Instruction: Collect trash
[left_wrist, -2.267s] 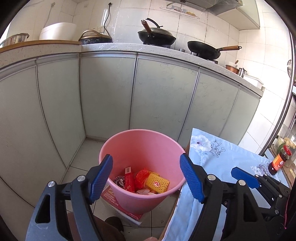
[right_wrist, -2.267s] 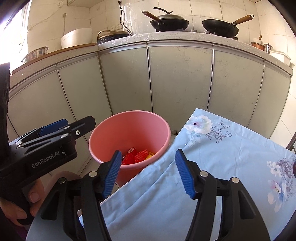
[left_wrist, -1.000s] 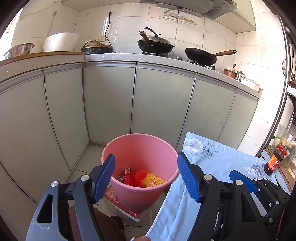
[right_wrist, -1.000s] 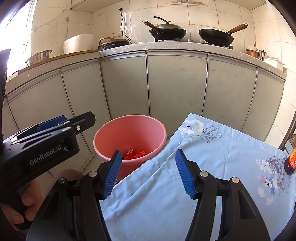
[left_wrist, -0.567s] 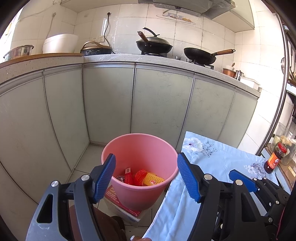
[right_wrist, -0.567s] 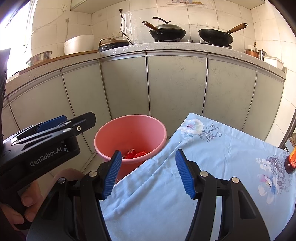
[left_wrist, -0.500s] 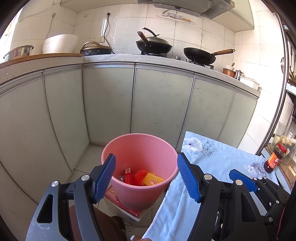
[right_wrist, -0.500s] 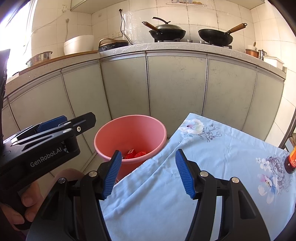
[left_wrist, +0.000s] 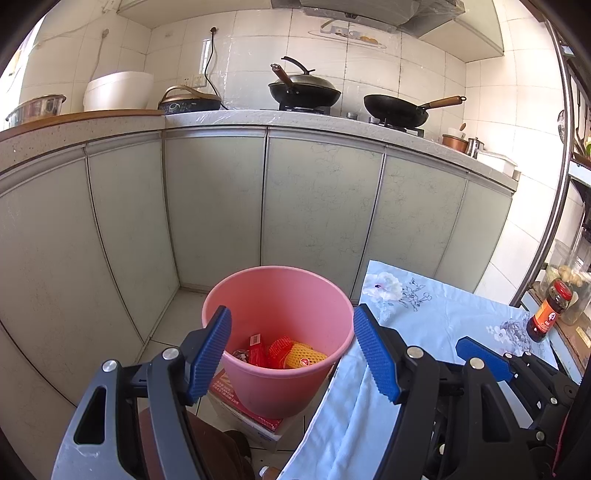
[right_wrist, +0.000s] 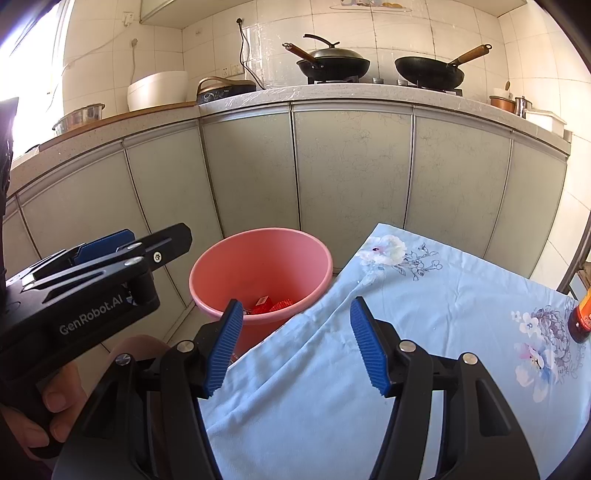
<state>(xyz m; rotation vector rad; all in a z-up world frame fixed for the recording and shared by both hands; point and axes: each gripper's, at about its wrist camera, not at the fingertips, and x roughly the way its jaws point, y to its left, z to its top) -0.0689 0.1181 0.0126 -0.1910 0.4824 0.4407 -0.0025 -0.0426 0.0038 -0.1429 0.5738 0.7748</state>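
— How do we hold the two grippers?

— Our left gripper (left_wrist: 291, 350) tilts down over the pink bucket (left_wrist: 277, 295), fingers spread, gripping nothing. Our right gripper (right_wrist: 295, 345) tilts down over the blue floral cloth (right_wrist: 424, 332) on the tabletop, fingers spread too.

— And the count?

— We see one bucket and two pans (left_wrist: 304, 90) on the counter. The trash (left_wrist: 284, 354), red and yellow wrappers, lies in the bucket's bottom.

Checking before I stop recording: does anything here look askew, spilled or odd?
Only one thing: the pink bucket stands on a flattened red-and-white carton rather than the floor. Trash lies inside it, and nothing has spilled on the blue tablecloth.
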